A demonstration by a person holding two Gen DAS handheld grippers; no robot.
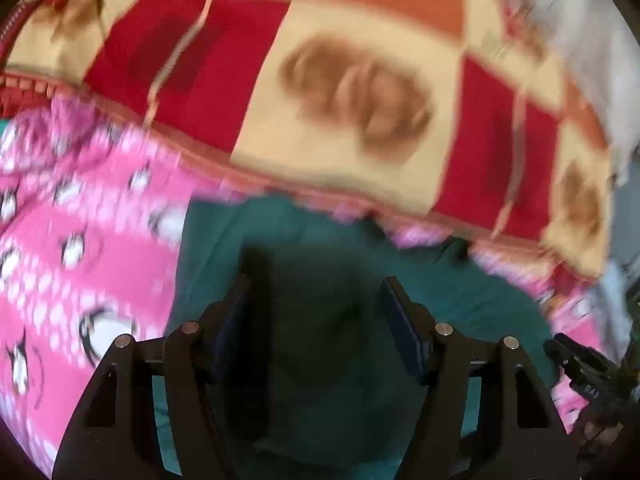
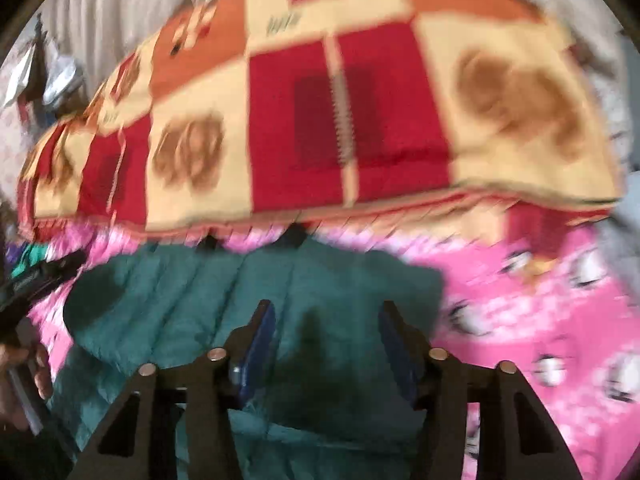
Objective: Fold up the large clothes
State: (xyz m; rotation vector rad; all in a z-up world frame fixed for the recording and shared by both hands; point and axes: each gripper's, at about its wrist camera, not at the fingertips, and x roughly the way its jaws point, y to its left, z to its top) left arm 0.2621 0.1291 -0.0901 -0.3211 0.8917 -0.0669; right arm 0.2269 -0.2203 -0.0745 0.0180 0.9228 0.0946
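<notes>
A dark teal garment lies spread on a pink printed sheet. My left gripper hovers over the garment with its jaws wide apart and nothing between them. In the right wrist view the same teal garment lies wrinkled below my right gripper, which is also open and empty above it. The other gripper shows at the right edge of the left wrist view, and at the left edge of the right wrist view. Both views are motion-blurred.
A folded red, cream and orange checked blanket lies just beyond the garment; it also shows in the right wrist view. The pink sheet spreads to the right. White fabric lies behind the blanket.
</notes>
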